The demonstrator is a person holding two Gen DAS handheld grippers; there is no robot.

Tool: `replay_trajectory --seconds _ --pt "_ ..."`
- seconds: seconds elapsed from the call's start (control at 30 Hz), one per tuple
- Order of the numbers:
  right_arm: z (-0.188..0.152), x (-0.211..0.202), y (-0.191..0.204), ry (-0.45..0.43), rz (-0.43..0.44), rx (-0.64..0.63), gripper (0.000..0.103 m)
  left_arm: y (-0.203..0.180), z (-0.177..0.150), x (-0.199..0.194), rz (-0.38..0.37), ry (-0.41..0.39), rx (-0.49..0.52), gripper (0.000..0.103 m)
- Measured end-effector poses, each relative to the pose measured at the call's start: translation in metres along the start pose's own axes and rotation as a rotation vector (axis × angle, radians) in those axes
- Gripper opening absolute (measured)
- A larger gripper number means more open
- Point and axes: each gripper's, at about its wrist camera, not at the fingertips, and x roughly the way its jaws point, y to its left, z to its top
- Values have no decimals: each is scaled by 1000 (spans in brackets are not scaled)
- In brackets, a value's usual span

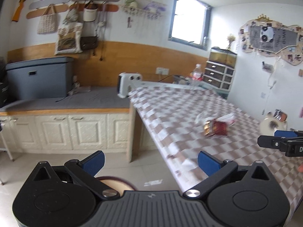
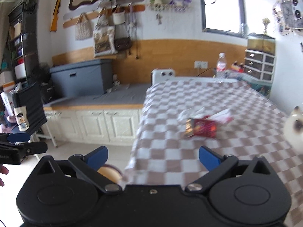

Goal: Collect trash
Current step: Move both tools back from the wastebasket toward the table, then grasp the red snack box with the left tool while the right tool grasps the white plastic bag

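A crumpled red and gold snack wrapper (image 1: pixel 216 127) (image 2: pixel 201 127) lies on the checkered tablecloth (image 1: pixel 170 113) (image 2: pixel 170 151), with clear and white plastic scraps (image 1: pixel 225 117) (image 2: pixel 191 112) just behind it. My left gripper (image 1: pixel 150 160) is open and empty, hovering at the table's near left edge, short of the wrapper. The right gripper (image 2: pixel 153 157) is open too, over the table's near edge, with the wrapper ahead and to the right. Each gripper shows at the side of the other's view: the right one (image 1: pixel 280 139) and the left one (image 2: pixel 20 141).
A round bin rim (image 1: pixel 113 182) (image 2: pixel 109 172) sits on the floor below the table edge. A white cat figurine (image 1: pixel 270 124) (image 2: pixel 295 130) stands at the table's right. A white heater (image 1: pixel 128 84), a water bottle (image 2: pixel 221 64) and drawers (image 1: pixel 219 73) crowd the far end; cabinets (image 1: pixel 66 130) stand left.
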Motion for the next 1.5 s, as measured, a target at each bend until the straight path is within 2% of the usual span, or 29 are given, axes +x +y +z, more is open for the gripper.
replay_trajectory --seconds 0.17,0.37,0.53,0.63,0.83,0.87,0.9,0.97,1.0,1.17,1.3,1.37,1.43,1.5 --pt "3 -4 -46 -64 -41 -6 103 -33 11 19 -52 -35 2 103" --pt "6 12 -95 -119 -46 -19 103 -73 17 49 -78 -63 36 103" --pt "18 39 -132 -139 -63 -34 103 -105 17 74 -128 -84 81 103" --pt "28 63 -147 -113 -44 -47 103 -124 16 91 -155 -80 110 103" --pt "43 116 -164 -96 -38 -106 102 -152 10 129 -232 -36 107 103" --pt "43 126 -167 -95 -46 -103 97 -156 9 136 -244 -23 98 103" --pt "43 135 -170 -91 -48 -88 87 -161 9 143 -259 -9 90 103" --pt "44 153 -180 -73 -28 -41 73 -169 9 158 -294 16 73 103" --pt "43 161 -184 -68 -22 -19 68 -173 9 165 -306 25 65 103" --pt "47 197 -206 -59 -22 65 61 -189 11 199 -342 47 17 103" --pt "44 219 -226 -58 23 169 61 -182 10 226 -409 85 -141 103" --pt "36 227 -234 -66 45 218 60 -180 8 239 -412 109 -190 103" --pt "26 236 -244 -77 89 289 54 -181 6 252 -404 143 -193 103" --pt "22 249 -252 -26 106 315 49 -183 2 261 -391 150 -200 103"
